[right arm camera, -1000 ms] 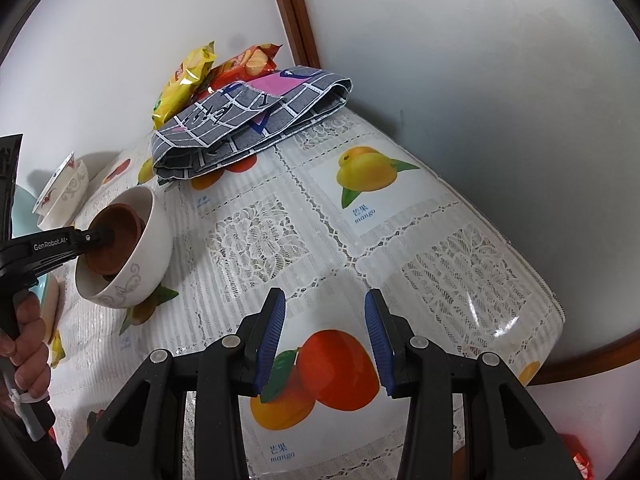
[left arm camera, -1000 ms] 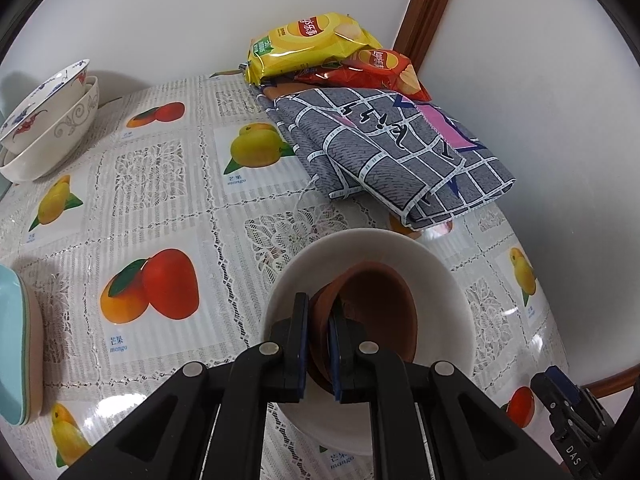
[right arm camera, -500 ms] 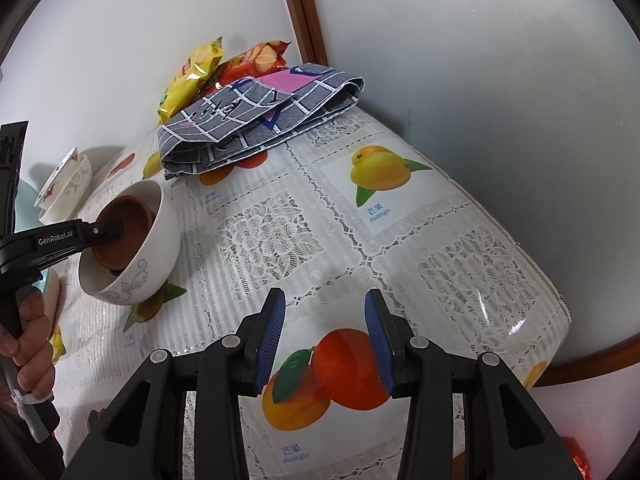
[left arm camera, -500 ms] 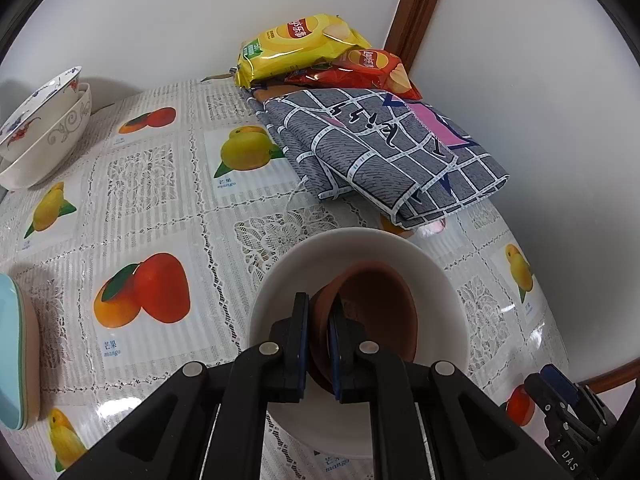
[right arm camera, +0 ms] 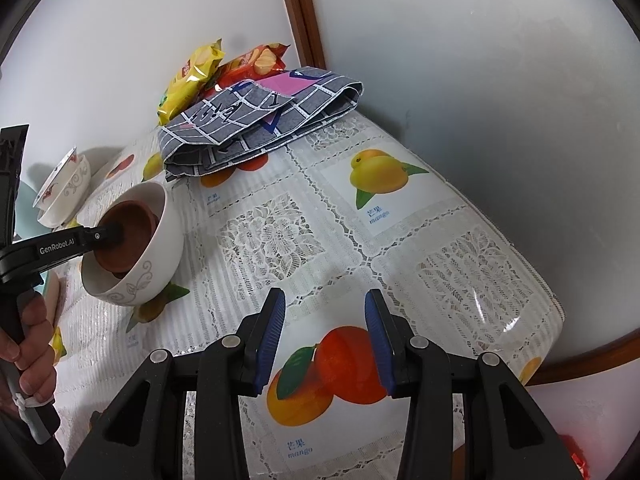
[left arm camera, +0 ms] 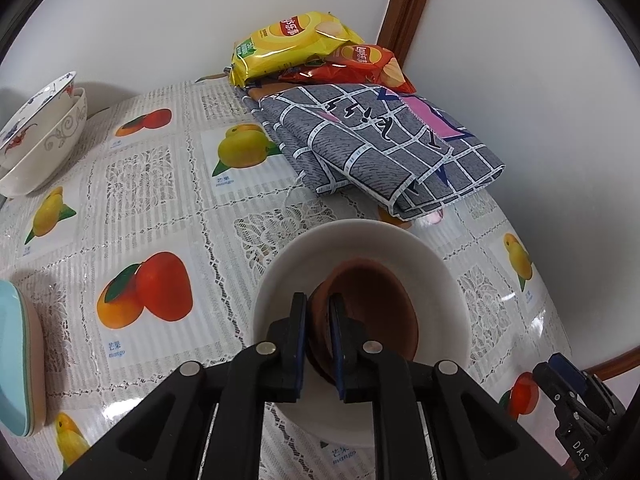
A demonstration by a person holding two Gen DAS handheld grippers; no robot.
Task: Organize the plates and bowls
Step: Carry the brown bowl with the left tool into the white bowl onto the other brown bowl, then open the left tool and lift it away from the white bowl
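My left gripper (left arm camera: pixel 318 304) is shut on the rim of a small brown bowl (left arm camera: pixel 376 312), which sits tilted inside a white bowl (left arm camera: pixel 444 280) with grey scrollwork. In the right wrist view the brown bowl (right arm camera: pixel 132 236) and white bowl (right arm camera: pixel 156 264) show at the left, with the left gripper (right arm camera: pixel 108 236) clamped on the brown rim; the white bowl leans. My right gripper (right arm camera: pixel 324 320) is open and empty, above the tablecloth to the right of the bowls. Two stacked bowls (left arm camera: pixel 44 136) stand at the far left. Light blue plates (left arm camera: pixel 16 360) lie at the left edge.
A folded grey checked cloth (left arm camera: pixel 384 148) lies at the back right, with yellow (left arm camera: pixel 288 44) and red (left arm camera: pixel 356 64) crisp bags behind it against the wall. The table (right arm camera: pixel 460 280) has a fruit-print cover, and its rounded edge runs close on the right.
The left gripper with the brown bowl and the white bowl has shifted slightly towards the cloth. The right gripper has stayed open and has hardly moved.
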